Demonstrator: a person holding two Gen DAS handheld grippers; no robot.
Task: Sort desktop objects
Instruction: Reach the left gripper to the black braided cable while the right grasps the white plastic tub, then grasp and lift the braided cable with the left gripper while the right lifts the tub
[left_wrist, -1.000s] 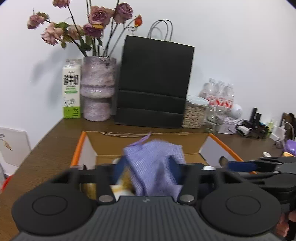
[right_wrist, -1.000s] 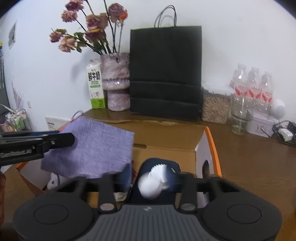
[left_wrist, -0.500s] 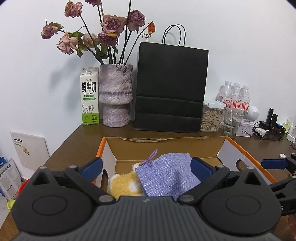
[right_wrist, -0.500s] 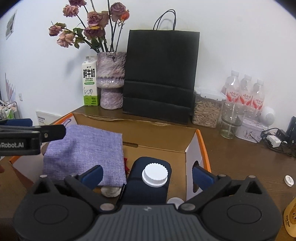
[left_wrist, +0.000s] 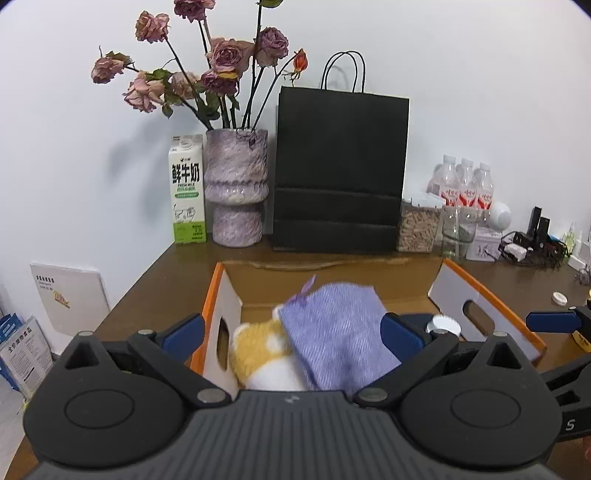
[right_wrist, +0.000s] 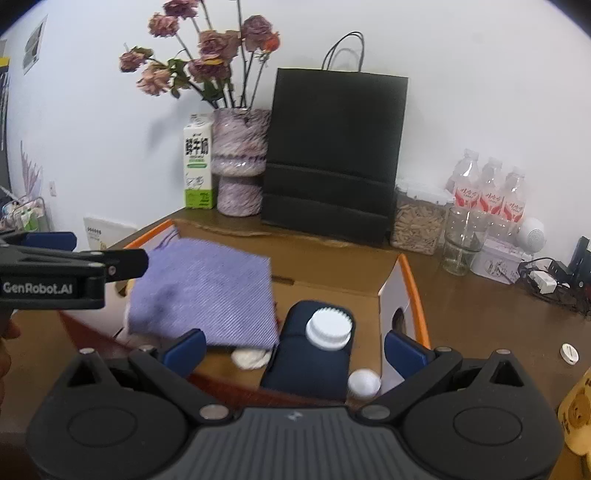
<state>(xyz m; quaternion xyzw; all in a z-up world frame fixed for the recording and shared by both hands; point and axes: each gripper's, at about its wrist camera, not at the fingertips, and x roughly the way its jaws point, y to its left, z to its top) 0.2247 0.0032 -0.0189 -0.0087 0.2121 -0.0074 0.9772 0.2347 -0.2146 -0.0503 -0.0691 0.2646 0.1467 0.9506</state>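
An open cardboard box with orange edges (left_wrist: 491, 299) (right_wrist: 413, 280) stands on the brown desk. Inside lie a purple fabric pouch (left_wrist: 338, 332) (right_wrist: 207, 291), a yellow and white plush toy (left_wrist: 260, 347) and a dark blue carton with a white screw cap (right_wrist: 314, 354). A small white ball (right_wrist: 364, 382) rests beside the carton. My left gripper (left_wrist: 291, 332) is open, its jaws wide either side of the pouch and touching nothing. My right gripper (right_wrist: 293, 349) is open too, its jaws standing apart around the carton without pressing it.
At the back stand a milk carton (left_wrist: 187, 188), a vase of dried roses (left_wrist: 236, 188), a black paper bag (left_wrist: 340, 173), a jar of seeds (left_wrist: 419, 227), a glass (right_wrist: 460, 245) and water bottles (right_wrist: 487, 192). Cables (right_wrist: 554, 277) and a white cap (right_wrist: 569, 353) lie at right.
Both grippers opened wide, letting go of the pouch and the carton, which now rest in the box. Both have drawn back a little from the box.
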